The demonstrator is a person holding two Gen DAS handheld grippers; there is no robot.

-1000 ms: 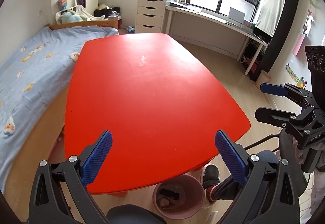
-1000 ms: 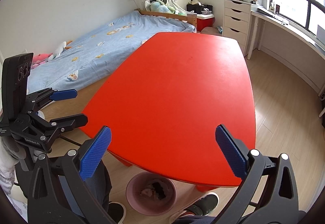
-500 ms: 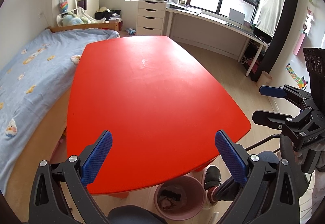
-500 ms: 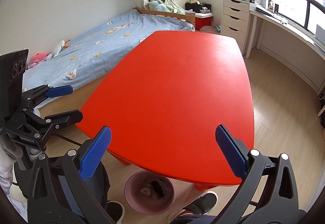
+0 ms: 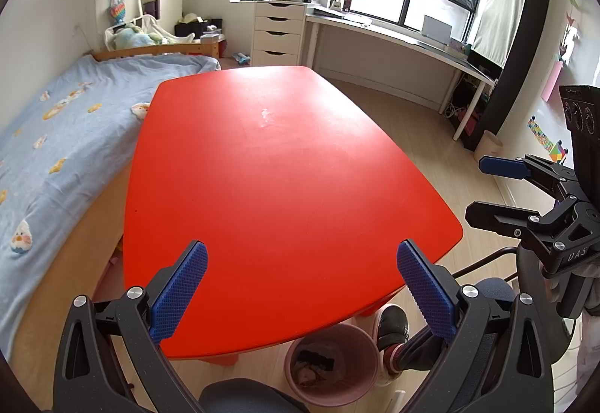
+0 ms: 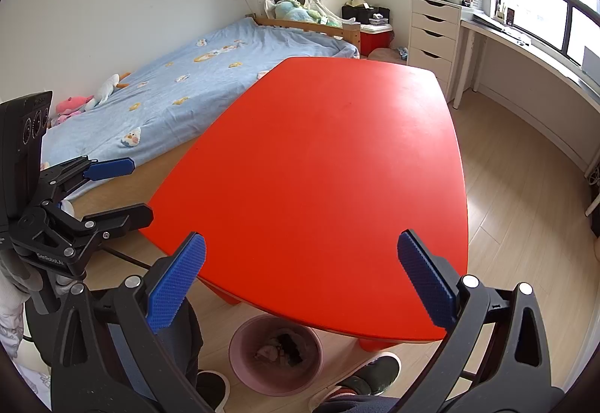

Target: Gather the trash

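Trash bin (image 5: pixel 332 364); both tongs (image 5: pixel 300 295) wide, empty

Smooth semi-gloss red table (image 5: pixel 285 165), pale wood-look floor (image 6: pixel 525 195), cloth bedsheet (image 5: pixel 56 135)

Over the near end of a red table (image 6: pixel 330 165), the right gripper (image 6: pixel 300 278) hangs with its blue pads wide apart, the left gripper (image 6: pixel 123 188) also spread at the left, and a pink bin (image 6: pixel 240 349) holding scraps stands on the floor below.
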